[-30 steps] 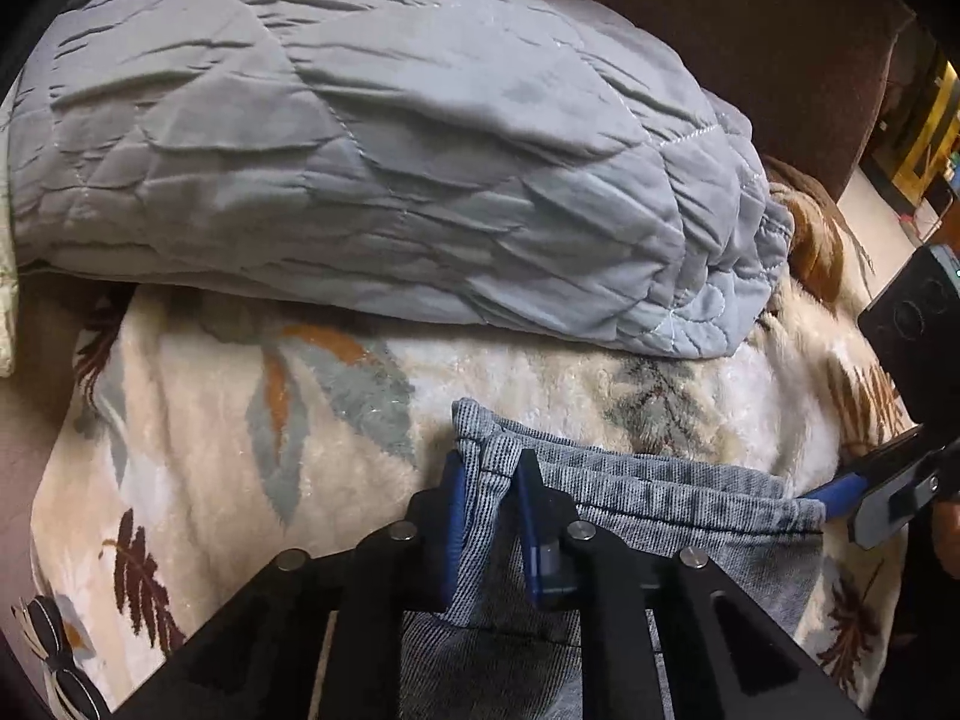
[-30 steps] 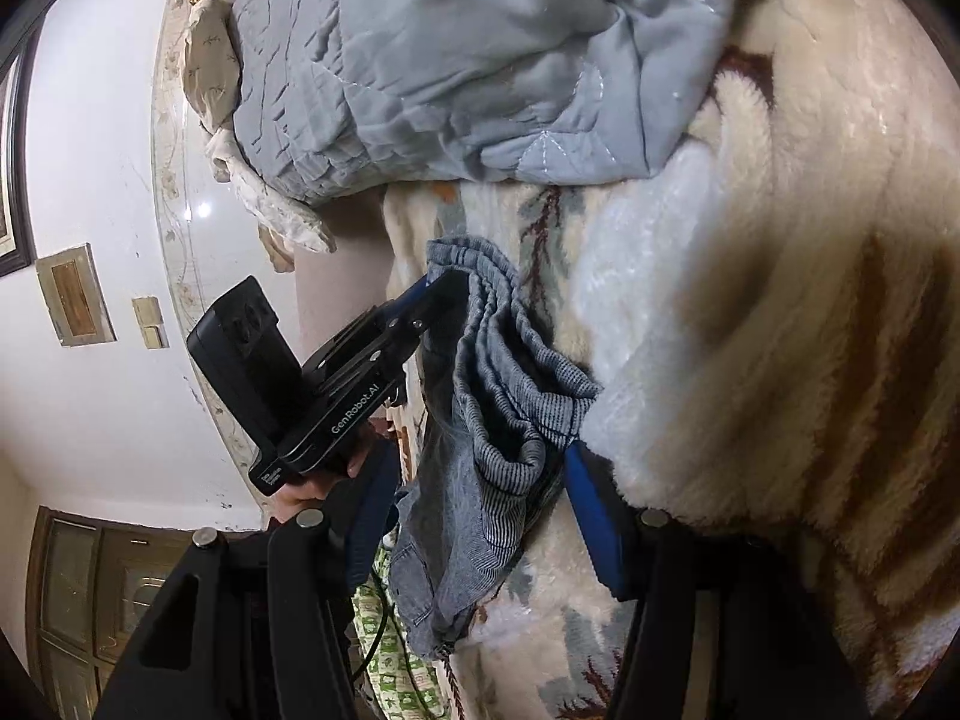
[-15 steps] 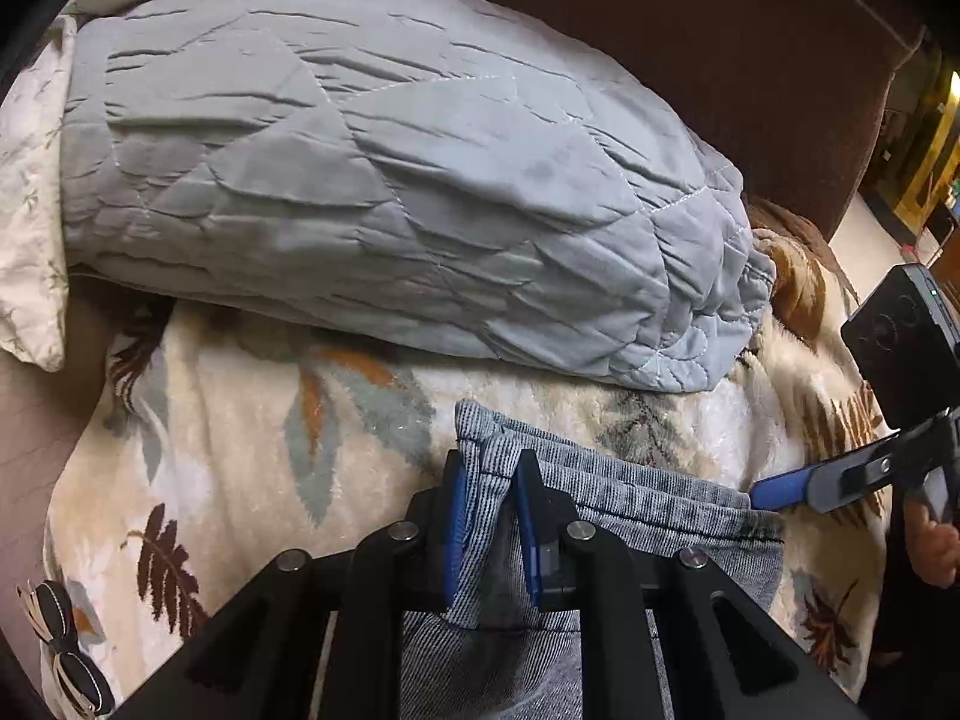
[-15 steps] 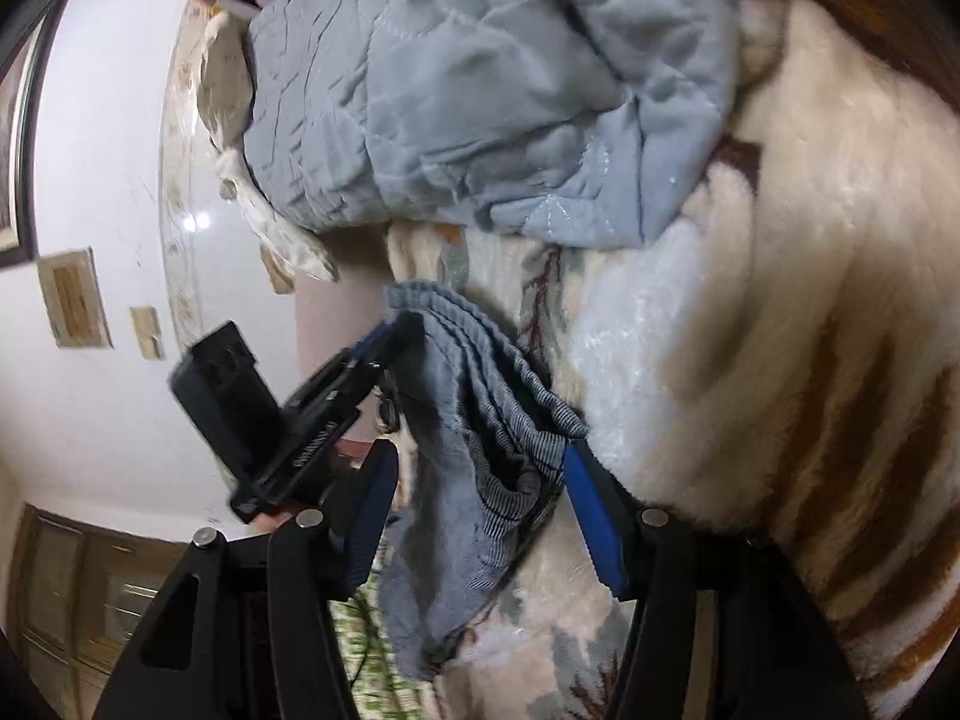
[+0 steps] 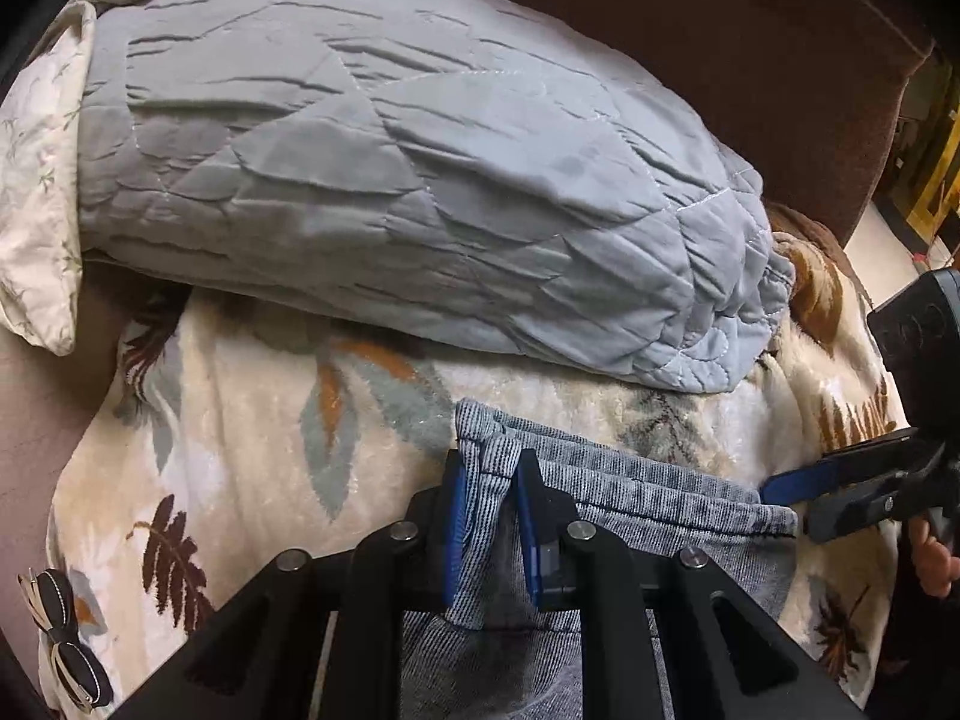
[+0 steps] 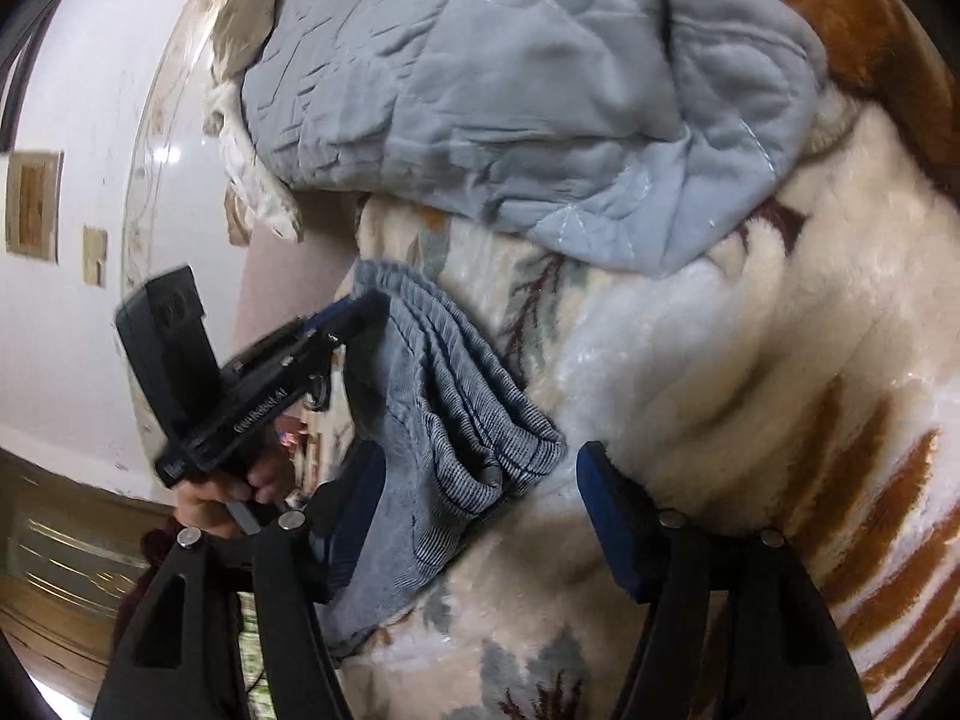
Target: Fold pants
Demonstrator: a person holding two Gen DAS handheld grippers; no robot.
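The left gripper [image 5: 487, 516] is pinched tight on the bunched waistband corner of the grey-blue pants [image 5: 630, 492], its blue pads pressing the ribbed cloth from both sides so that the corner stands up between them. The right gripper [image 6: 474, 516] has its jaws spread, and they have just been opening wider; the other end of the folded waistband lies between the two blue pads, with the right-hand pad clearly clear of the cloth and the left-hand pad close beside it. Taking the pants as the landmark: they lie folded into several layers on a cream fleece blanket [image 5: 240, 408] printed with brown and grey leaves, which spreads out under and around them on all sides. Just beyond the pants, further from both grippers, a puffy grey quilted comforter [image 5: 420, 180] rests on the same blanket. Past the comforter rises a dark brown upholstered back [image 5: 750, 48]. Beyond the comforter's left end, a pale floral pillow [image 5: 36, 210] sticks out. A hand [image 6: 228, 489] grips the left gripper's handle beside the pants.
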